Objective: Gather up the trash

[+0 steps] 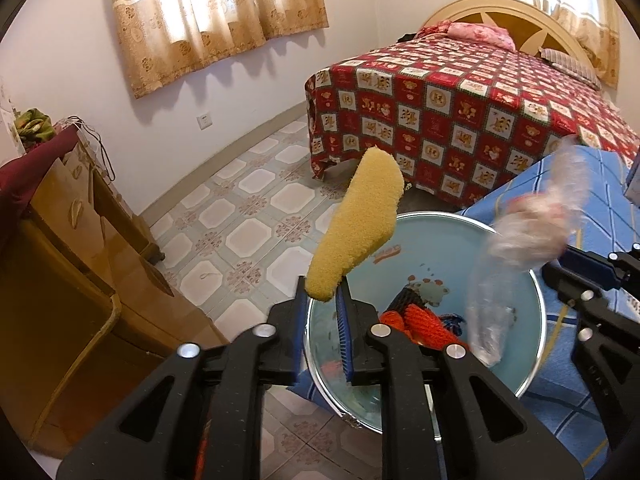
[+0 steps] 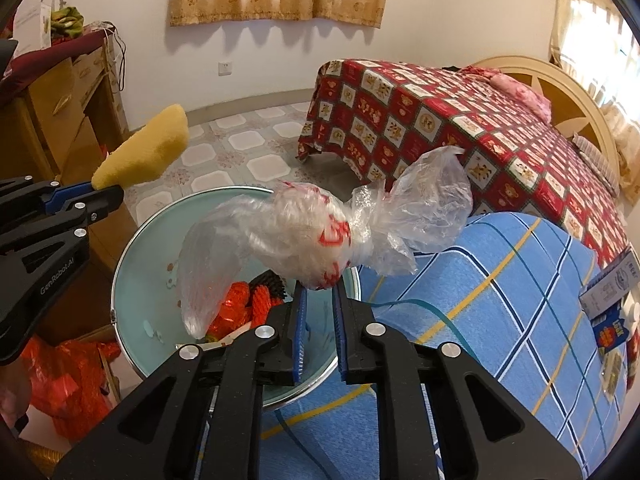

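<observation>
Here, your left hand-held gripper (image 1: pixel 322 294) sits just above the near rim of the round pale-blue bin (image 1: pixel 538 316), its blue-padded jaws parted a little with the lower end of a yellow sponge-like insole (image 1: pixel 358 224) between them; whether the pads truly press on it I cannot tell, though the insole stands up and away from the bin, tilted toward the bed; your right hand-held gripper (image 2: pixel 319 292) also hangs over the bin (image 2: pixel 132 256), on the side next to the blue checked cover (image 2: pixel 500 300); its jaws stand slightly apart, and the knotted clear plastic bag (image 2: pixel 320 236) with red print lies right at the fingertips, its bottom touching or nearly touching the left pad, so a firm grip is not something you can read here; in the left wrist view that bag is blurred; one loose end of the bag droops down into the bin, the other flares toward the bed; inside the bin lie orange-red netting (image 1: pixel 424 324) and shiny red wrappers (image 2: pixel 234 308); the bin rests partly against the blue checked cover; beyond the bin stands the bed with a red bear-patterned spread (image 1: pixel 460 120); left of the bin is a wooden cabinet (image 1: pixel 80 280), and below it in the right wrist view a heap of red plastic (image 2: pixel 68 380); a small printed carton (image 2: pixel 608 284) lies on the cover, well away from the bin.
</observation>
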